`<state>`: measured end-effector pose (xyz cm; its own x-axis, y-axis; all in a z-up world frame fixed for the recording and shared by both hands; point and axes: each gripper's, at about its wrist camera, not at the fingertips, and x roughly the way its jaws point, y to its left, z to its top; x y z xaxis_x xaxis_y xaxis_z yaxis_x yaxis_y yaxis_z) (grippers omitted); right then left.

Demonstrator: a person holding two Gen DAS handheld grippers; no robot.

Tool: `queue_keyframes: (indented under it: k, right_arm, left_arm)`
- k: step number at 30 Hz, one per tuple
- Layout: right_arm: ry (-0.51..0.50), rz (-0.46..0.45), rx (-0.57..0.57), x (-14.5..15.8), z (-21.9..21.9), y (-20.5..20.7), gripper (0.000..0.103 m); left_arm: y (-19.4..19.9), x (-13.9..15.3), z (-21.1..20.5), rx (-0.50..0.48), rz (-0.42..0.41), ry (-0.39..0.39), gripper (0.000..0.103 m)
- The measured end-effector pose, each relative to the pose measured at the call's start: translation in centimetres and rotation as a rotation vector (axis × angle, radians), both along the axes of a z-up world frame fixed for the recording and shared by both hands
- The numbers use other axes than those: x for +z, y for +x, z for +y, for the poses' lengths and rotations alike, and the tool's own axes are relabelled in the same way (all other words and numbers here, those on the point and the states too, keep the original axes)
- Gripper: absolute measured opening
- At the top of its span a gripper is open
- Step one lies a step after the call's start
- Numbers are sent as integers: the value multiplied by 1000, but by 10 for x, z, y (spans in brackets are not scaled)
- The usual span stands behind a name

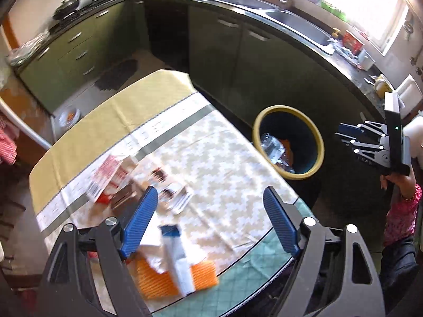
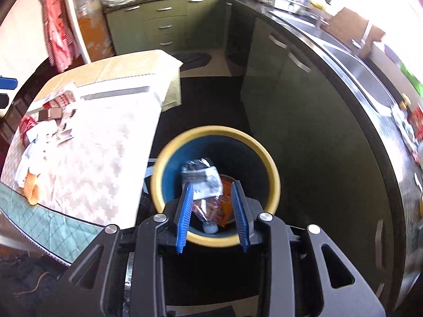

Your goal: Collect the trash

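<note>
A yellow-rimmed bin (image 1: pixel 321 148) (image 2: pixel 267 169) stands on the dark floor beside the table. A crushed clear plastic bottle (image 2: pixel 202 178) (image 1: pixel 272 146) and an orange wrapper (image 2: pixel 224 206) lie inside. My right gripper (image 2: pixel 212 208) is open and empty, right above the bin. My left gripper (image 1: pixel 211 219) is open and empty above the table's near end. Trash lies below it: a white-and-blue tube (image 1: pixel 178 261), an orange mesh sleeve (image 1: pixel 156 280), crumpled paper (image 1: pixel 150 248), small cartons (image 1: pixel 174 195), a red-and-white packet (image 1: pixel 108 177) and a brown box (image 1: pixel 124 198).
The table (image 1: pixel 224 163) has a patterned cloth and a teal quilted edge (image 1: pixel 251 264). Green cabinets (image 1: pixel 238 52) and a dark counter with a steel sink (image 1: pixel 298 23) curve behind. The right gripper shows at the right of the left wrist view (image 1: pixel 341 134).
</note>
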<state>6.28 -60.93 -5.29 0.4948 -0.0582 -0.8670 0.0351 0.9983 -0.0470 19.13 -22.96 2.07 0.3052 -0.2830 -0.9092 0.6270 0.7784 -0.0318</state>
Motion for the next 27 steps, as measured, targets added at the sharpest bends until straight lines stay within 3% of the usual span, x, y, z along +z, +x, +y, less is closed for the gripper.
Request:
queue_keyframes:
  k: [3, 8, 17, 20, 27]
  right_arm:
    - [-15, -1, 66, 4, 28, 18, 35]
    - [-31, 7, 169, 5, 76, 39, 35]
    - [-64, 39, 255, 4, 123, 51, 37]
    - [-64, 44, 252, 3, 121, 52, 37]
    - [-63, 68, 258, -6, 120, 57, 37]
  left_arm:
    - [4, -7, 56, 118, -15, 61, 80]
    - [26, -48, 126, 269, 73, 154, 80]
    - [75, -95, 183, 420, 225, 128, 86]
    - [78, -107, 182, 410, 258, 119, 86]
    - [76, -119, 161, 312, 252, 159, 92]
